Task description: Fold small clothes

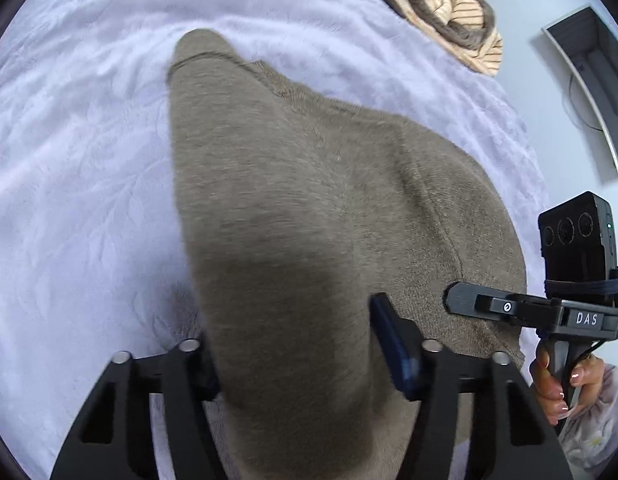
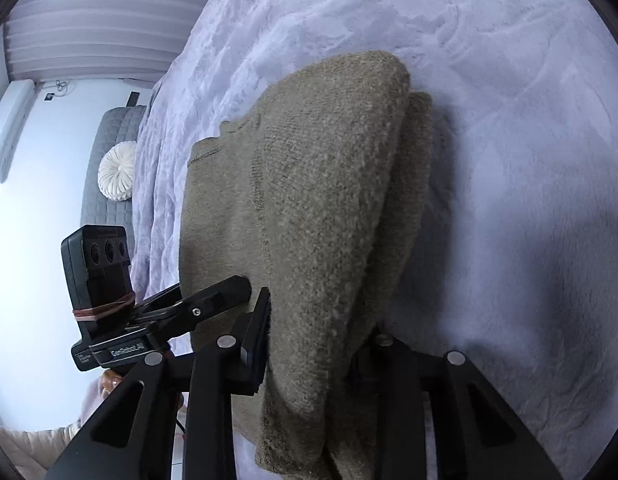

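A brown knit sweater (image 1: pixel 309 184) lies folded on a lavender blanket (image 1: pixel 77 160) spread over a bed. In the left wrist view a raised fold of it fills the gap between my left gripper's (image 1: pixel 293 328) pads, which press on it from both sides. In the right wrist view a thick doubled edge of the sweater (image 2: pixel 321 184) stands between my right gripper's (image 2: pixel 317 316) fingers; the left pad (image 2: pixel 257 328) touches the knit and the right one is hidden behind it. Each gripper shows in the other's view: the right gripper (image 1: pixel 457 300) and the left gripper (image 2: pixel 217 292) are close together at the sweater's near edge.
A pile of beige striped clothes (image 1: pixel 449 12) lies at the blanket's far right. A dark framed panel (image 1: pixel 589 80) lies on the floor beyond the bed. A round white cushion (image 2: pixel 117 176) rests on a grey quilted bench (image 2: pixel 109 136). A person's hand (image 1: pixel 557 384) holds the right handle.
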### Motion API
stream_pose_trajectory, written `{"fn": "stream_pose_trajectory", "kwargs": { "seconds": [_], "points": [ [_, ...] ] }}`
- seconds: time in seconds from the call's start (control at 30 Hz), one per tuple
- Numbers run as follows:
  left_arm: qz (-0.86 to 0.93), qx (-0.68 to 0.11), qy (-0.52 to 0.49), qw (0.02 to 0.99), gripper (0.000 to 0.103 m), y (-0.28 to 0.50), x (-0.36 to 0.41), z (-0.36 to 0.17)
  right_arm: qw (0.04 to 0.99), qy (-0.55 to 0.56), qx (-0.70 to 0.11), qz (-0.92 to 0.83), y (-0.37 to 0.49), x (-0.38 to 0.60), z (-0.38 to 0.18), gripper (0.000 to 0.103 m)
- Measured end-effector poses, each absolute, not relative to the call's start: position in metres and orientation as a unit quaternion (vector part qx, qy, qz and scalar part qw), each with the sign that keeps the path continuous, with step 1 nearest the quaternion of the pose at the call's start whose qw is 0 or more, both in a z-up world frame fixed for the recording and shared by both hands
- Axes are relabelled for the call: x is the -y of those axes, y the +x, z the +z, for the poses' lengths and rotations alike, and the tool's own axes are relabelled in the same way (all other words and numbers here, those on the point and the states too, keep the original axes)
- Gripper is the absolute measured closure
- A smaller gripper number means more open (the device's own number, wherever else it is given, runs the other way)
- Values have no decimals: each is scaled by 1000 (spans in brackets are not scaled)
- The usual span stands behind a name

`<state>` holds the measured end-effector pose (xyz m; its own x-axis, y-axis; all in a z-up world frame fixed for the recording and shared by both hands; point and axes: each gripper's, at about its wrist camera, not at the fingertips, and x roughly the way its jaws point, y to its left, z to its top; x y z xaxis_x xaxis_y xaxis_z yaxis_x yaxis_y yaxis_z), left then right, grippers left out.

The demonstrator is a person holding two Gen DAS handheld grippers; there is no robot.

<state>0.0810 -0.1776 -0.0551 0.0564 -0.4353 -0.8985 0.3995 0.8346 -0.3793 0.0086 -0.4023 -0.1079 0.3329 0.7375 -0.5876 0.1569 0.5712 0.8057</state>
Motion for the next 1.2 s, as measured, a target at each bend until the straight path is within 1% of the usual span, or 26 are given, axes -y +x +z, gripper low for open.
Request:
{"fn": "stream_pose_trajectory", "kwargs": {
  "seconds": [0.1,0.23,0.43,0.57,0.77,0.9,0.97,1.03,1.2],
  "points": [
    [-323,-614,-40,719,46,74,170,-35,698,437,-523,221,2,394,-92,71],
    [-340,-596,-6,728,46,52,161,-7,688,461,-507,238,-11,379,-71,71],
    [-341,-603,-29,721,46,28,113,13,678,473,-499,260,-40,342,-47,71],
    [-321,-620,-23,716,46,6,77,14,662,476,-509,274,-61,303,-49,71],
    [-285,-642,-40,710,46,-21,21,-2,624,499,-528,287,-83,244,-76,71],
    [-221,-651,-8,726,46,-27,-1,-27,626,475,-565,251,-75,228,-100,71],
    [-183,-650,18,737,46,-29,-12,-32,641,455,-580,214,-67,232,-103,68],
    [-160,-645,15,747,31,-31,-27,-30,662,422,-594,178,-62,240,-97,63],
    [-113,-635,21,764,31,-39,-59,-22,713,319,-616,100,-69,257,-71,64]
  ]
}}
